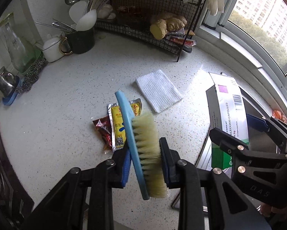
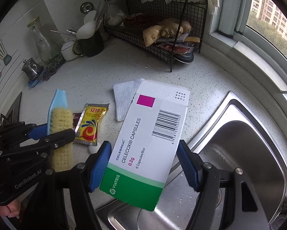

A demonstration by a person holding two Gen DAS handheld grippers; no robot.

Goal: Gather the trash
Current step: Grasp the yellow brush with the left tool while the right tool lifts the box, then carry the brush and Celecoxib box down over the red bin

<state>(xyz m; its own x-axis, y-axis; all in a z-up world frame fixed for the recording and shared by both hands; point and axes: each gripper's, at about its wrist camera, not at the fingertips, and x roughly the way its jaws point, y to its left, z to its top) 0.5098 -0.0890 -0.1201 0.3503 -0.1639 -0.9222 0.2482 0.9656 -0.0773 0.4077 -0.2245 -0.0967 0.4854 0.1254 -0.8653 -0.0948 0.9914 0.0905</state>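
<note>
My left gripper (image 1: 144, 147) is shut on a brush (image 1: 143, 143) with a light blue back and cream bristles, held above the speckled counter (image 1: 66, 105). The right wrist view shows that brush (image 2: 61, 122) in the left gripper (image 2: 56, 132) at the left. My right gripper (image 2: 144, 144) is shut on a white and green medicine box (image 2: 149, 130), its blue pads on the box's two long sides. On the counter below lie a yellow sachet (image 1: 120, 126), a dark red sachet (image 1: 105, 130) and a folded white paper towel (image 1: 158, 92).
A steel sink (image 2: 239, 143) lies below and right of the box. At the back stand a black wire rack (image 1: 181, 49) with ginger, a black mug (image 1: 82, 38) of utensils, a glass bottle (image 1: 16, 46) and a steel scourer (image 1: 31, 76). A window sill (image 2: 258, 65) bounds the right.
</note>
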